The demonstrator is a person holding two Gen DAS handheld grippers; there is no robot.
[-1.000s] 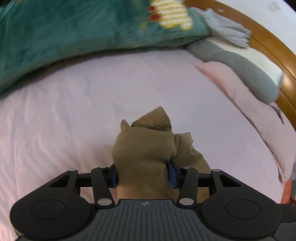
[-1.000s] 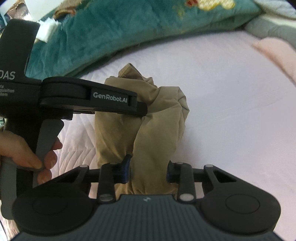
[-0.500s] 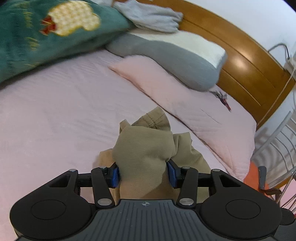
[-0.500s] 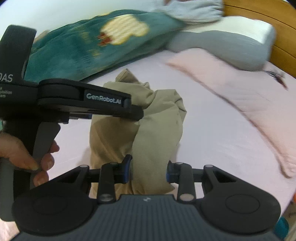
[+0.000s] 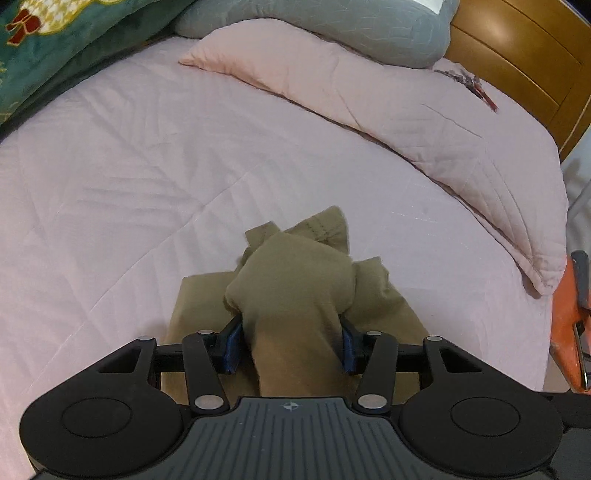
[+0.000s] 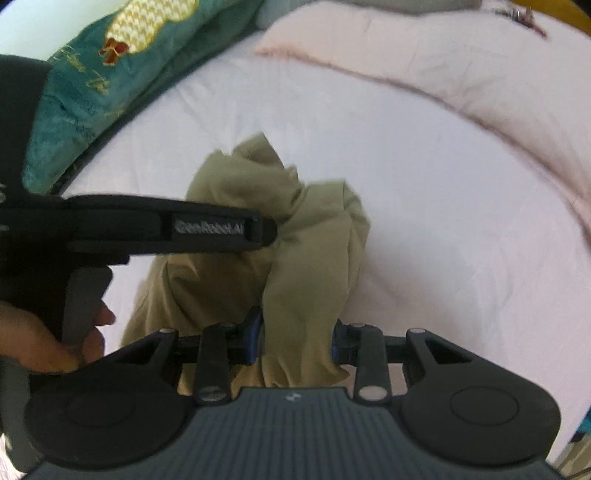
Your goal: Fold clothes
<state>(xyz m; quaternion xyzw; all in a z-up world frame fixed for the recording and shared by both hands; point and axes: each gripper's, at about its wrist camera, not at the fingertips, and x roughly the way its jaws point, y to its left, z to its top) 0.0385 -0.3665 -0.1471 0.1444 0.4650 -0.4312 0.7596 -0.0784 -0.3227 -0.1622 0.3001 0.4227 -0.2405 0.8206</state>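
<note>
A khaki garment (image 5: 295,280) is bunched up over a pale pink bed sheet (image 5: 129,155). My left gripper (image 5: 290,341) is shut on a thick wad of it, with folds spilling past both blue pads. In the right wrist view my right gripper (image 6: 295,341) is shut on another fold of the same garment (image 6: 314,251). The left gripper's black body (image 6: 166,229) crosses that view from the left, gripping the garment's other bunch, with the person's hand (image 6: 40,343) below it. The lower garment is hidden under the grippers.
A pink pillow (image 5: 424,110) lies at the right, with a grey pillow (image 5: 332,26) and a wooden headboard (image 5: 524,62) behind it. A teal blanket (image 5: 48,48) lies at the upper left. An orange object (image 5: 569,332) stands past the bed's right edge.
Both grippers have swung right with the garment still held. The view has turned from the teal blanket toward the pillows and headboard, and the garment sits closer to the sheet.
</note>
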